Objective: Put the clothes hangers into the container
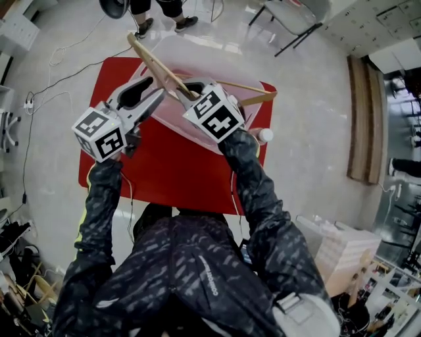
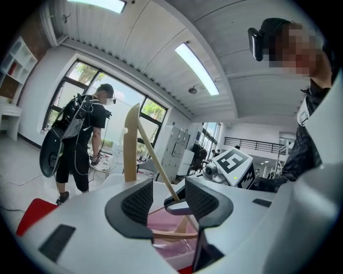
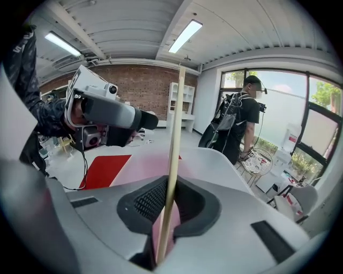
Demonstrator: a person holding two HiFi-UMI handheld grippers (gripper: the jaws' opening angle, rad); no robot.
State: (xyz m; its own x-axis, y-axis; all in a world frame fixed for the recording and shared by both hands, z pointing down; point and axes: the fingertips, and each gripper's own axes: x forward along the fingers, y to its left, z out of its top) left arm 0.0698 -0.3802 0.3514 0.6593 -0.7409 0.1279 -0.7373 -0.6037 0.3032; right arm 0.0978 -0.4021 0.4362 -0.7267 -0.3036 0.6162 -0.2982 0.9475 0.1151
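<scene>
A wooden clothes hanger (image 1: 158, 66) hangs over the clear, pink-tinted container (image 1: 210, 56) at the far side of the red table (image 1: 171, 171). My right gripper (image 1: 187, 92) is shut on its thin bar; in the right gripper view that bar (image 3: 176, 139) runs upright between the closed jaws (image 3: 170, 206). My left gripper (image 1: 154, 92) is open just left of the hanger, with nothing between its pads. In the left gripper view its jaws (image 2: 169, 200) stand apart, with the hanger (image 2: 131, 144) and the container (image 2: 171, 227) beyond them.
A person (image 1: 161, 10) stands on the floor just beyond the table, also in the left gripper view (image 2: 86, 139). A white bottle cap (image 1: 264, 135) shows at the table's right edge. Cables (image 1: 59, 79) trail at left; white boxes (image 1: 342, 253) are stacked at lower right.
</scene>
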